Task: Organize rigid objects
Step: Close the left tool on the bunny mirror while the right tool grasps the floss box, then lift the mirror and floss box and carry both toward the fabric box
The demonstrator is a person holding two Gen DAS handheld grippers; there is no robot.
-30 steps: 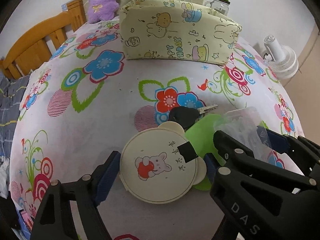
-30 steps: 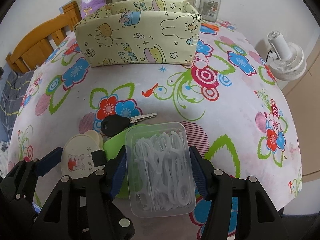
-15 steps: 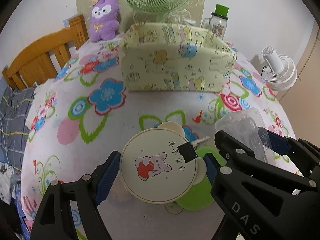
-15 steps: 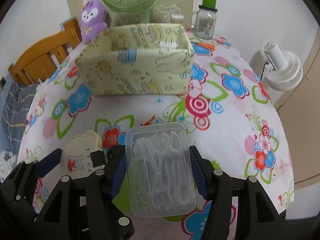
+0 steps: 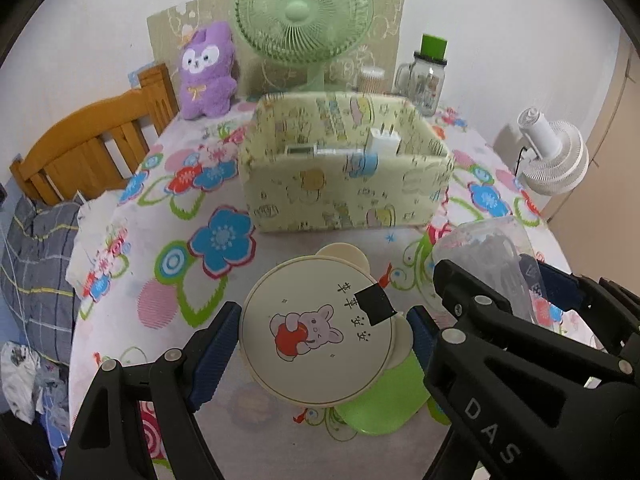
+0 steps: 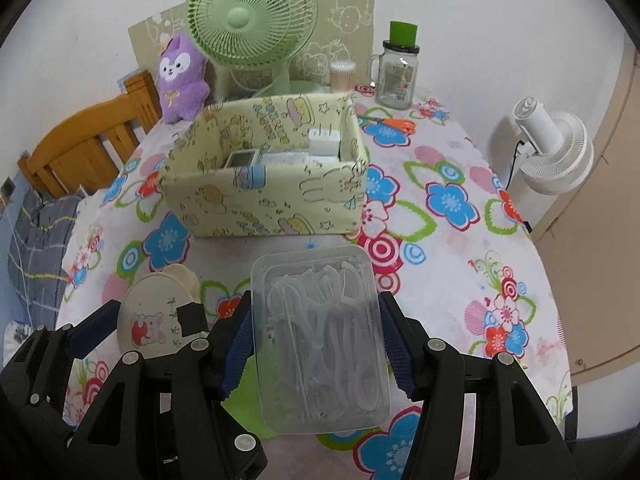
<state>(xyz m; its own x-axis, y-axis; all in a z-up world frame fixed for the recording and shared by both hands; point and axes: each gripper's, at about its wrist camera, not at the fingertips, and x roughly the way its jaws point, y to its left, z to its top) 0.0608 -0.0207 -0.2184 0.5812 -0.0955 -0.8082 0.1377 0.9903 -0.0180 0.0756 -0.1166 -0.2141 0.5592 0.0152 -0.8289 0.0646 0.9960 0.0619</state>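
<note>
My left gripper (image 5: 320,338) is shut on a round cream case (image 5: 304,280) with bear ears and a rabbit picture, held above the floral tablecloth (image 5: 168,240). To its right, my right gripper (image 6: 318,340) is shut on a clear plastic box of white floss picks (image 6: 320,300), also off the table. A green flat thing (image 5: 380,404) lies on the cloth beneath the case. Beyond both grippers stands an open yellow cartoon-print storage box (image 6: 260,200) with a white plug adapter (image 6: 324,142) and a small flat device inside.
Behind the box stand a green table fan (image 5: 304,12), a purple plush toy (image 5: 206,72), a cotton swab tub (image 6: 342,76) and a glass jar with a green lid (image 6: 398,72). Orange scissors (image 6: 394,124) lie nearby. A wooden chair (image 5: 88,148) is left, a white fan (image 6: 552,156) right.
Both grippers have risen with the case and the floss box still held. The black key has dropped out of sight below, and the inside of the yellow box has come into view.
</note>
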